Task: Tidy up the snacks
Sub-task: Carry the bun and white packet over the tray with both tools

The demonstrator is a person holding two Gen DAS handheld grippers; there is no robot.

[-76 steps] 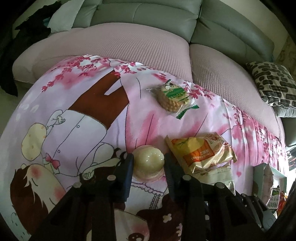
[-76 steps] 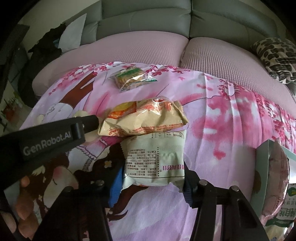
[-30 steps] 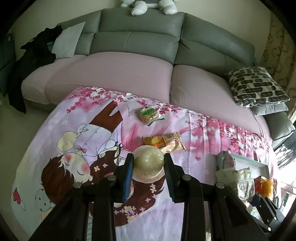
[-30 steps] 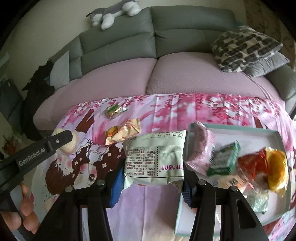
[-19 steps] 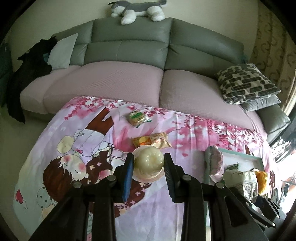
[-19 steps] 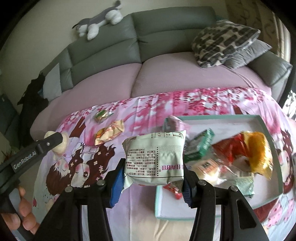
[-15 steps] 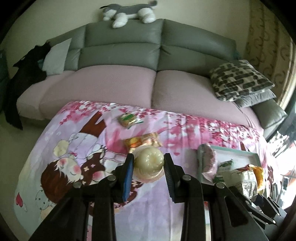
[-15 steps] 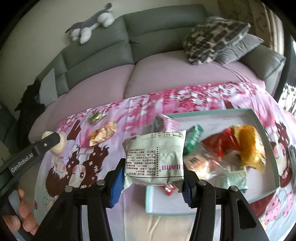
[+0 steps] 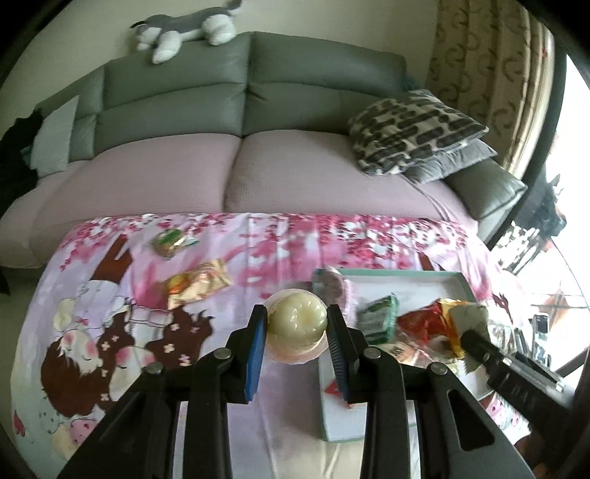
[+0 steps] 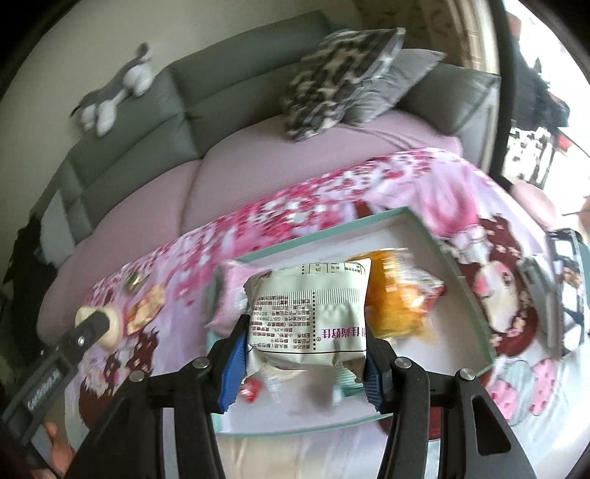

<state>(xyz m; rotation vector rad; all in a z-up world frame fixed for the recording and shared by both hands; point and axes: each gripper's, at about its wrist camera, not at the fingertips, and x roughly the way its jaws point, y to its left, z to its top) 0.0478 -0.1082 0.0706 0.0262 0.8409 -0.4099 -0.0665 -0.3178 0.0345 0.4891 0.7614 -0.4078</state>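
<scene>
My left gripper (image 9: pixel 297 324) is shut on a pale round jelly cup (image 9: pixel 297 318), held above the pink cartoon cloth near the left edge of the teal-rimmed tray (image 9: pixel 402 273). My right gripper (image 10: pixel 304 339) is shut on a pale green snack packet (image 10: pixel 309 313), held over the tray (image 10: pixel 457 272). The tray holds several snacks, among them an orange bag (image 10: pixel 394 294) and a pink packet (image 10: pixel 236 291). An orange-yellow packet (image 9: pixel 197 285) and a green biscuit packet (image 9: pixel 169 241) lie on the cloth at the left.
A grey sofa (image 9: pixel 236 107) with pink seat cushions stands behind the cloth. A patterned pillow (image 9: pixel 413 129) lies on its right end and a plush toy (image 9: pixel 184 27) on its back. A window is at the far right.
Both grippers have swung right with their snacks. The right gripper with the green packet now hangs over the tray; the left gripper with the jelly cup has neared the tray's left edge.
</scene>
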